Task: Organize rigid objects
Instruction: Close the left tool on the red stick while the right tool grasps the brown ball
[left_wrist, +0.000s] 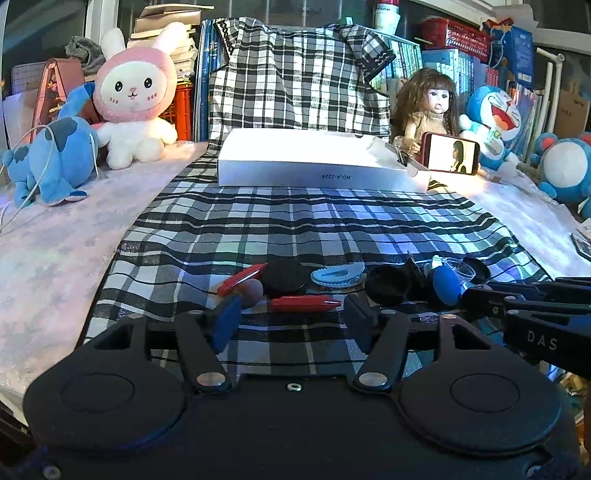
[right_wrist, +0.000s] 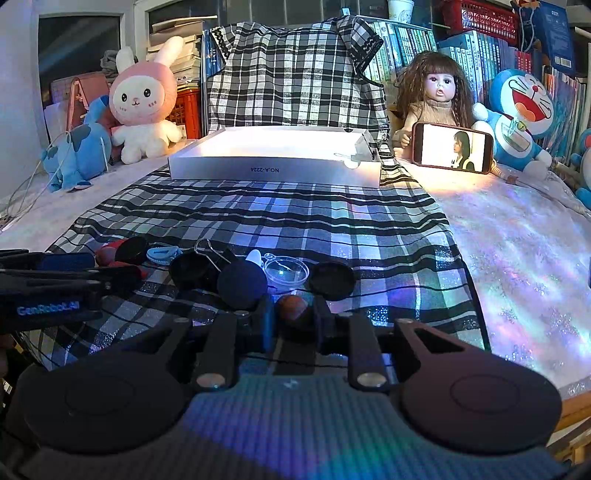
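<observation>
While the left gripper (left_wrist: 291, 314) stands with its jaws apart over the checked cloth (left_wrist: 295, 221), nothing pressed between its blue pads, a red pen-shaped piece (left_wrist: 304, 303) lies just ahead of the gap. Right gripper (right_wrist: 294, 314) is clamped on a small brown rounded object (right_wrist: 293, 308). Loose items sit in a row on the cloth: a second red piece (left_wrist: 242, 278), a black round lid (left_wrist: 286, 278), a pale blue comb-like clip (left_wrist: 337, 276), a black cap (left_wrist: 388, 290), a blue ball (left_wrist: 447, 286) and a clear cup (right_wrist: 286, 273). White box (right_wrist: 275, 158) at the far end reads "NO.A-2224", upside down. Lettering "DAS" shows on the right gripper's body in the left view; "GenRobot.AI" shows on the left gripper in the right view. A phone (right_wrist: 452, 147) leans lit against a doll (right_wrist: 437, 92).
</observation>
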